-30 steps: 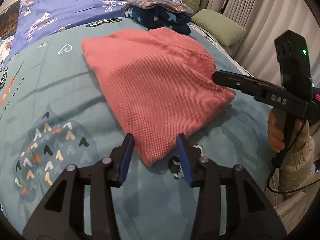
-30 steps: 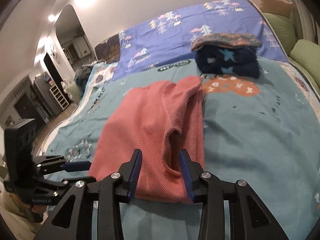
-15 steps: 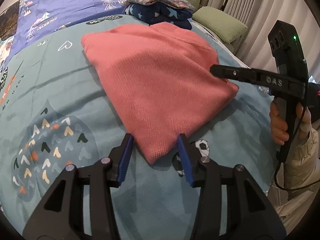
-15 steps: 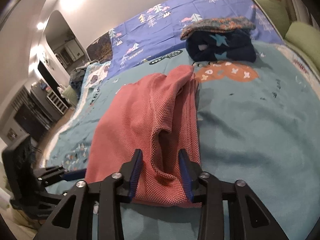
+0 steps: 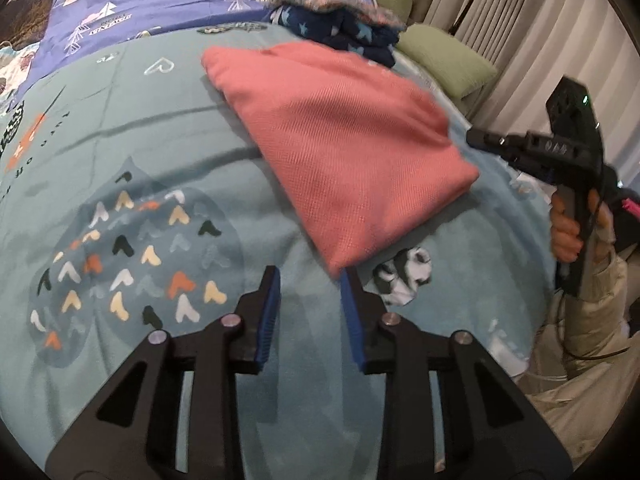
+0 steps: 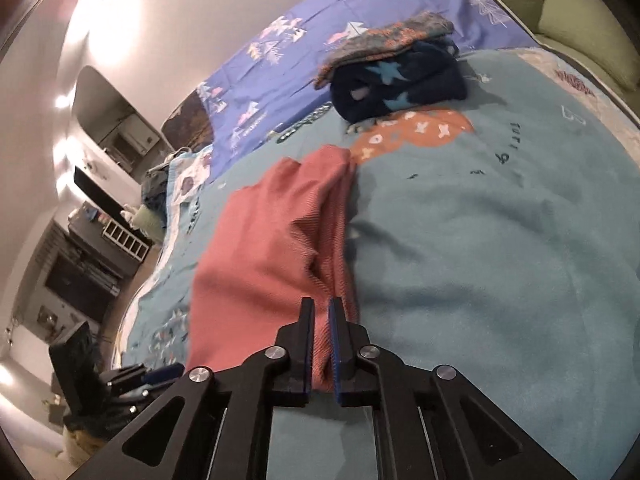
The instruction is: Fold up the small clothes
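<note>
Here the pink knitted garment (image 5: 344, 148) lies folded on the teal printed blanket (image 5: 160, 152) that covers the bed, with one corner pointing toward the left wrist camera. The left gripper (image 5: 310, 284) hovers just short of that corner; its jaws are closing, yet the blue pads (image 5: 269, 312) have only blanket between them, and the cloth's tip sits just by the right-hand pad without being pinched.

In the right wrist view the right gripper (image 6: 320, 312) has its jaws drawn almost together on the near edge of the same garment (image 6: 272, 256), a ridge of pink cloth bunched up between the pads and rising in a crease ahead of them. From the left wrist view that gripper (image 5: 492, 144) is seen off to the right, just beyond the garment's side corner, held by a hand (image 5: 566, 232) in a pale sleeve (image 5: 592, 320).

Well behind the garment sits a stack of folded clothes (image 6: 396, 76), dark navy with stars below, a speckled piece on top. Beyond it stretches a purple sheet (image 6: 304, 44) with tree prints, and green pillows (image 5: 444, 64) lie beside the curtains (image 5: 532, 28)
</note>
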Action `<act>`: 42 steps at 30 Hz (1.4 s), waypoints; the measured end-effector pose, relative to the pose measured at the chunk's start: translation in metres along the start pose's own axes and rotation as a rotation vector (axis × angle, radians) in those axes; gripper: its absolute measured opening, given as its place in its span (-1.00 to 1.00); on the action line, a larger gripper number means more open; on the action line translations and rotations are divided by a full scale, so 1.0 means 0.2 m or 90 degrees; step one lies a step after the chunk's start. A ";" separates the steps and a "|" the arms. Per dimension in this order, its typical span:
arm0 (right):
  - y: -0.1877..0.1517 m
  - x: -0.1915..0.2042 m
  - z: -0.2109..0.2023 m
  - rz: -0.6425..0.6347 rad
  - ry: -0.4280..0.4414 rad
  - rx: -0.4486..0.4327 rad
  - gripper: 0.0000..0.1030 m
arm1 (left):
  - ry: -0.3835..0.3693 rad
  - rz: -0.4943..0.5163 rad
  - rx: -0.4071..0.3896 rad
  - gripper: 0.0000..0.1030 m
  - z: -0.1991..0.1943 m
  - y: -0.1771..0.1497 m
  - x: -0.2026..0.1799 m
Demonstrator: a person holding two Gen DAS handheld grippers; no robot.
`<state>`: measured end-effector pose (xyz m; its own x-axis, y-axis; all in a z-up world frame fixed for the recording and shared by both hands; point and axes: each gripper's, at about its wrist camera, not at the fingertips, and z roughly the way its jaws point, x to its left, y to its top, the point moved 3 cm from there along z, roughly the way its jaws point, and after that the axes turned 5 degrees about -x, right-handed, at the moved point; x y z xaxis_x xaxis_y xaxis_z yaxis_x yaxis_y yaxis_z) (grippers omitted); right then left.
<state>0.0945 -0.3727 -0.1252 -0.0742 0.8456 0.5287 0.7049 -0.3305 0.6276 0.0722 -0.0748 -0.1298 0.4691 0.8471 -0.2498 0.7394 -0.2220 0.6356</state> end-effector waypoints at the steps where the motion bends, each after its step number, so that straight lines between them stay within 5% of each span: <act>1: 0.01 0.02 -0.01 -0.015 -0.010 -0.003 -0.81 | -0.008 -0.001 -0.009 -0.35 -0.02 0.02 0.00; 7: 0.17 0.09 0.06 -0.043 -0.015 -0.010 -0.42 | -0.022 0.056 -0.075 -0.35 -0.05 0.25 -0.11; 12: 0.37 0.08 0.24 -0.020 -0.009 0.010 -0.39 | -0.013 0.076 -0.069 -0.35 0.12 0.42 -0.14; 18: 0.53 -0.04 0.48 0.018 -0.035 0.049 -0.25 | -0.008 0.042 -0.057 -0.35 0.28 0.57 -0.05; 23: 0.57 -0.12 0.64 0.055 0.007 0.075 -0.10 | -0.002 0.017 -0.057 -0.35 0.36 0.64 0.05; 24: 0.57 -0.12 0.66 0.060 0.017 0.078 -0.10 | 0.000 0.013 -0.056 -0.35 0.37 0.65 0.07; 26: 0.59 -0.10 0.68 0.051 0.047 0.071 -0.83 | 0.001 0.003 -0.053 -0.35 0.41 0.67 0.10; 27: 0.60 -0.07 0.67 0.038 0.055 0.058 -0.93 | 0.002 0.000 -0.051 -0.35 0.42 0.67 0.12; 31: 0.71 0.05 0.49 -0.017 0.098 -0.071 -0.94 | 0.010 0.006 -0.050 -0.32 0.46 0.65 0.14; 36: 0.69 -0.11 0.72 -0.048 -0.064 -0.001 -0.88 | 0.022 0.002 -0.061 -0.31 0.47 0.61 0.15; 38: 0.65 -0.20 0.74 0.013 -0.051 0.029 -0.87 | 0.029 0.000 -0.069 -0.31 0.45 0.62 0.16; 42: 0.59 -0.16 0.53 0.021 -0.010 -0.022 -0.87 | 0.043 -0.007 -0.111 -0.31 0.35 0.66 0.17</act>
<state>0.2549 -0.3948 -0.1280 -0.0400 0.8402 0.5408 0.6821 -0.3726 0.6293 0.2192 -0.1097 -0.1062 0.4233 0.8811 -0.2110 0.6469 -0.1309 0.7512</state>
